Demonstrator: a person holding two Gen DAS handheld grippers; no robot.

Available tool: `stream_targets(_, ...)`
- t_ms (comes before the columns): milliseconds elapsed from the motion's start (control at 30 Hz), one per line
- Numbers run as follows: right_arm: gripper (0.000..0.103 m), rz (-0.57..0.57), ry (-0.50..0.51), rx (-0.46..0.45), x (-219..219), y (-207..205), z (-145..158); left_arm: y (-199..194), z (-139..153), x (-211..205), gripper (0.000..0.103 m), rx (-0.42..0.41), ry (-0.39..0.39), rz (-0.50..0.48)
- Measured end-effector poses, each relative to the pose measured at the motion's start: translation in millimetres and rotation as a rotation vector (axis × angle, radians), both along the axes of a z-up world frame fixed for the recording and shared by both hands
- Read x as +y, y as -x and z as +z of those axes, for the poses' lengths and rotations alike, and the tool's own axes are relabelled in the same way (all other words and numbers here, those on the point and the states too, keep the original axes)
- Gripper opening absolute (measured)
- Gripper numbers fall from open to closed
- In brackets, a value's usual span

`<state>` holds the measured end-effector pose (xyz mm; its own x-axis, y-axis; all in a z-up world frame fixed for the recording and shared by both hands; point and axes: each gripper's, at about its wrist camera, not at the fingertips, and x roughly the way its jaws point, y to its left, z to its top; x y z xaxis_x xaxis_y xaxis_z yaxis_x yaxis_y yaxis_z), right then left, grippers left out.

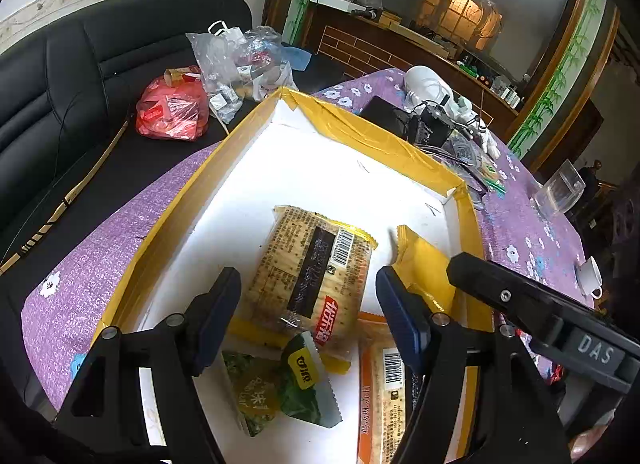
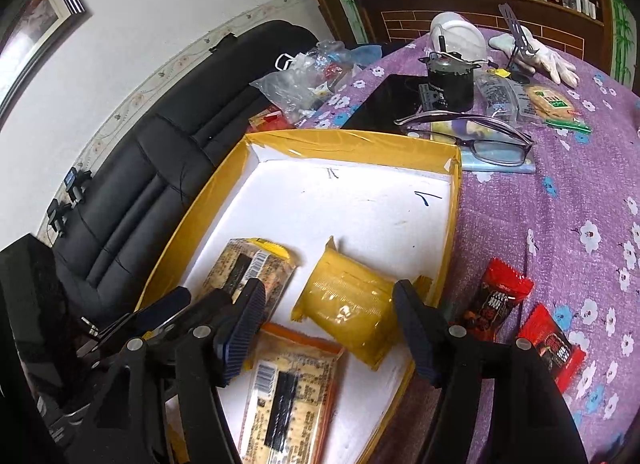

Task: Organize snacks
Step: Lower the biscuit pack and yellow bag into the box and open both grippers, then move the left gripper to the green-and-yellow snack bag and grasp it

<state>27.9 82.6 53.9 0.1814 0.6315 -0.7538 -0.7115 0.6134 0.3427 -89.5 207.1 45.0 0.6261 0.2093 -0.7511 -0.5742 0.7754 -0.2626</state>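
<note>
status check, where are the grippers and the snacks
Left gripper open over cracker pack in yellow box. Right gripper open over yellow pack. Two red snacks on tablecloth outside box. Nothing blocking.

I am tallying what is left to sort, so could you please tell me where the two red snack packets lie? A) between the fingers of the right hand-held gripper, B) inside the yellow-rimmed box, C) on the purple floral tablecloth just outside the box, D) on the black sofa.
C: in the right wrist view both red snack packets lie on the purple floral tablecloth, just outside the yellow-rimmed box.
</note>
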Motion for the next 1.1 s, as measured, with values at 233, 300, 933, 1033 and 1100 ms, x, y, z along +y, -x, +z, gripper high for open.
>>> stream_targets(233, 0.068, 0.001, -0.031, 0.022, -13, 6, 5, 3, 8, -10, 0.07, -0.019, -0.039, -0.011)
stream_targets(300, 0.068, 0.0, -0.036, 0.021, -17, 8, 7, 2, 10, -13, 0.07, -0.017, -0.048, -0.012)
stream_targets(933, 0.066, -0.058, -0.069, -0.009, -108, 10, 35, -13, 32, -83, 0.07, -0.033, -0.129, -0.181)
stream_targets(1033, 0.066, -0.073, -0.063, -0.022, -127, 9, 39, -17, 33, -100, 0.07, -0.033, -0.145, -0.223)
stream_targets(1100, 0.066, -0.089, -0.067, -0.023, -143, 7, 40, -20, 33, -113, 0.07, -0.029, -0.158, -0.26)
